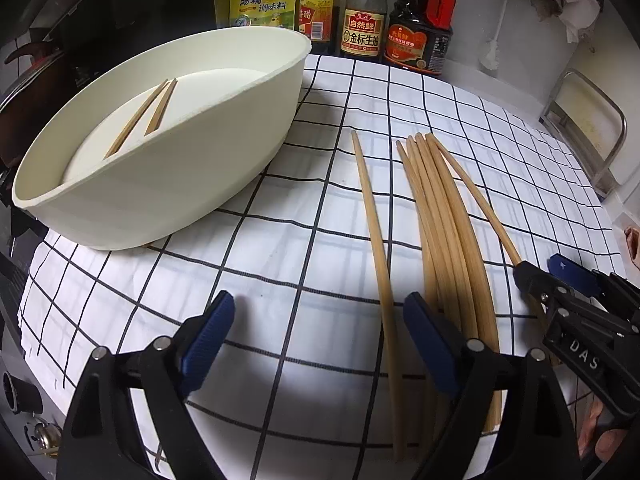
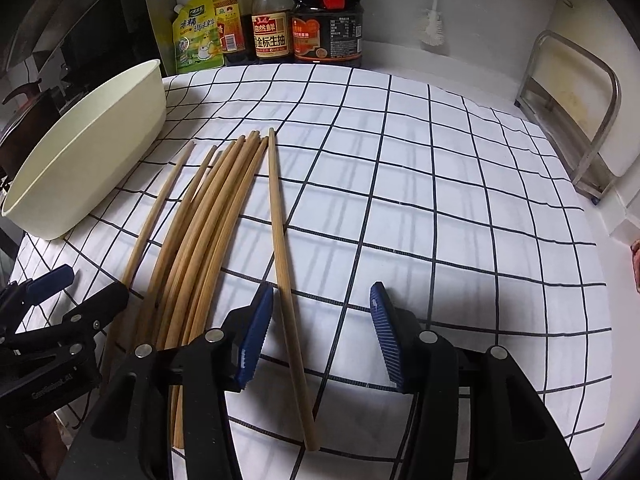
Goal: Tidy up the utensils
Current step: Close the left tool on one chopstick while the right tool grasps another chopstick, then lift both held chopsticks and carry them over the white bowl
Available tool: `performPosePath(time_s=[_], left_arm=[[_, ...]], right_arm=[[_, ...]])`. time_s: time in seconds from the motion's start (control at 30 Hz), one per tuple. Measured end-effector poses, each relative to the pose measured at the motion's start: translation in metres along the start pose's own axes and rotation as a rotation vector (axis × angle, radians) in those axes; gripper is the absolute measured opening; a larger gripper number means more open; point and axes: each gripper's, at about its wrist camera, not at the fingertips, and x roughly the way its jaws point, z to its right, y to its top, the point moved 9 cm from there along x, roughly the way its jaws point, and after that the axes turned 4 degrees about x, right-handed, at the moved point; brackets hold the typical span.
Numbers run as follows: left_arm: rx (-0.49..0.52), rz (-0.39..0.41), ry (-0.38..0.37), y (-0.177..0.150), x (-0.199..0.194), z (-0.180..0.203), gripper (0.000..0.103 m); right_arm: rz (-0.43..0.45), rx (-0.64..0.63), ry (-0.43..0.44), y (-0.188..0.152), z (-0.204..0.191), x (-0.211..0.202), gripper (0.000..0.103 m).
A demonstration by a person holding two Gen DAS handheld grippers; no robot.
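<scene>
Several bamboo chopsticks (image 1: 444,240) lie bunched on the checked cloth (image 1: 280,240). One separate chopstick (image 1: 376,240) lies between the fingers of my left gripper (image 1: 320,328), close to its right pad, and the pads do not press on it. That gripper is open. A cream tub (image 1: 180,184) at the left holds two chopsticks (image 1: 148,116). My right gripper (image 2: 320,332) is open over another single chopstick (image 2: 284,260), which lies beside its left pad. The bunch (image 2: 200,232) is left of it, and the left gripper (image 2: 80,288) shows at the edge.
Sauce bottles (image 1: 362,20) and a yellow seasoning pouch (image 1: 264,0) stand along the back wall, with a white brush (image 1: 494,48) hanging nearby. A metal rack (image 2: 576,128) stands at the right. A dark pot and stove edge (image 1: 24,92) are left of the tub.
</scene>
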Motion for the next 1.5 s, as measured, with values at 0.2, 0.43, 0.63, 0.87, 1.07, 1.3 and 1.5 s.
performPosePath(time_s=[0.2,0.43,0.63,0.87,1.07,1.3,1.5], left_arm=[[0.008,-0.001,0.034,0.003,0.007,0.001,0.087],[0.02,0.004,0.028,0.006,0.009,0.008,0.081],[0.049,0.021,0.006,0.007,0.005,0.015,0.055],[0.043,0.02,-0.025,0.007,0.001,0.016,0.008],[0.031,0.002,-0.071,0.006,-0.002,0.016,0.007],[0.047,0.037,-0.122,0.013,-0.024,0.019,0.007],[0.061,0.068,-0.19,0.023,-0.045,0.022,0.007]], right_arm=[[-0.001,-0.011,-0.003,0.002,0.0,0.003,0.048],[0.016,-0.051,-0.007,0.005,-0.009,0.006,0.048],[0.022,-0.114,0.016,0.002,-0.025,0.004,0.019],[0.021,-0.094,0.052,0.001,-0.029,0.003,0.007],[0.015,-0.044,0.087,0.0,-0.025,0.001,0.007],[0.037,0.04,0.098,0.004,-0.018,-0.012,0.007],[0.086,0.109,0.11,0.017,-0.02,-0.038,0.007]])
